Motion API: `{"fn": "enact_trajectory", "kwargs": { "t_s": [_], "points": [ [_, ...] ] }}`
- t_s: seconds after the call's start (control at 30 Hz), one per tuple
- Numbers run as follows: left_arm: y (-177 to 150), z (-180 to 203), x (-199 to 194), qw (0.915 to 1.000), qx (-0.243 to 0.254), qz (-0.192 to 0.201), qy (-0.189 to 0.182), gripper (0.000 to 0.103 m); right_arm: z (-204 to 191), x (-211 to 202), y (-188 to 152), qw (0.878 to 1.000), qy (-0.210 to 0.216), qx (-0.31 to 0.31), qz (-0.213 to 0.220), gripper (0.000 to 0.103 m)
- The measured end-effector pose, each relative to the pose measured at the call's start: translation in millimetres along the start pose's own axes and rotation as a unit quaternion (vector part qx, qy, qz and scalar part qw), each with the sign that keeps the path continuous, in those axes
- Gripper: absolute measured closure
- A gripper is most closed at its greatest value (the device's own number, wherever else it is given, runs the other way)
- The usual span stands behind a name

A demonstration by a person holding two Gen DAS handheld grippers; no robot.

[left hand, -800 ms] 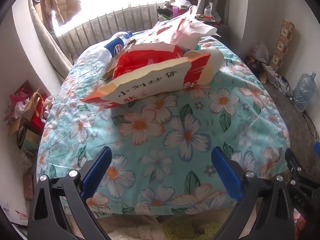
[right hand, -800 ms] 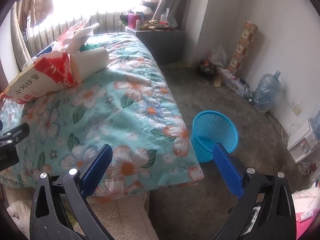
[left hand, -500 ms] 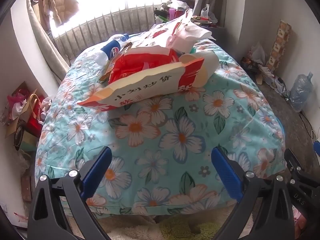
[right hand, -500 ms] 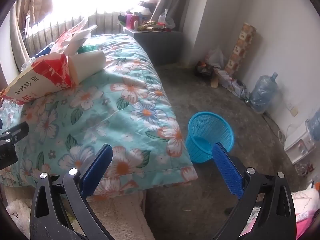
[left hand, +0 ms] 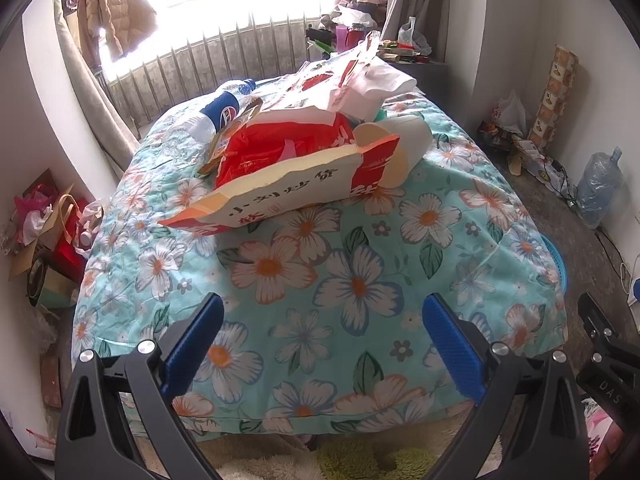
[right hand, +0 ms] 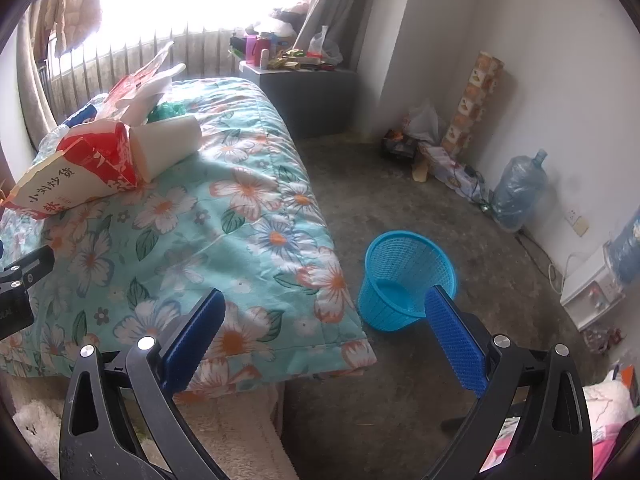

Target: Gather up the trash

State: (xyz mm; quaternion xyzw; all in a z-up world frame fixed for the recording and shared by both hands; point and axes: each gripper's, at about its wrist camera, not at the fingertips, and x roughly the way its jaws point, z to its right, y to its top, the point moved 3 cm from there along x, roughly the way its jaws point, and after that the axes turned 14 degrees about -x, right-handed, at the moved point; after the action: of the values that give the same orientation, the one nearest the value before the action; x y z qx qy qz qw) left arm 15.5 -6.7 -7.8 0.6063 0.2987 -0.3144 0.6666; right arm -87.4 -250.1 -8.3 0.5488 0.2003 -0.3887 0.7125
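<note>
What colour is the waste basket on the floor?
Bright blue mesh basket, clearest in the right wrist view.

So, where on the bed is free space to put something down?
The floral quilt lies bare between the snack bag and the near edge, and right of the paper cup toward the basket side. The far end is crowded: bag, cup, plastic bottle, wrappers.

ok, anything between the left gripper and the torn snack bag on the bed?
Nothing but bare floral quilt between the open left gripper and the snack bag, as the left wrist view shows.
</note>
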Motion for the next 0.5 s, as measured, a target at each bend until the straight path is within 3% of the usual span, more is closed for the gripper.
{"fn": "enact_trajectory", "kwargs": {
  "t_s": [0.5],
  "points": [
    [6,3,-11,0.9997,0.004,0.024,-0.002,0.005,2,-5,6,1.0,-0.004,0.002,0.007,0.008]
  ]
}}
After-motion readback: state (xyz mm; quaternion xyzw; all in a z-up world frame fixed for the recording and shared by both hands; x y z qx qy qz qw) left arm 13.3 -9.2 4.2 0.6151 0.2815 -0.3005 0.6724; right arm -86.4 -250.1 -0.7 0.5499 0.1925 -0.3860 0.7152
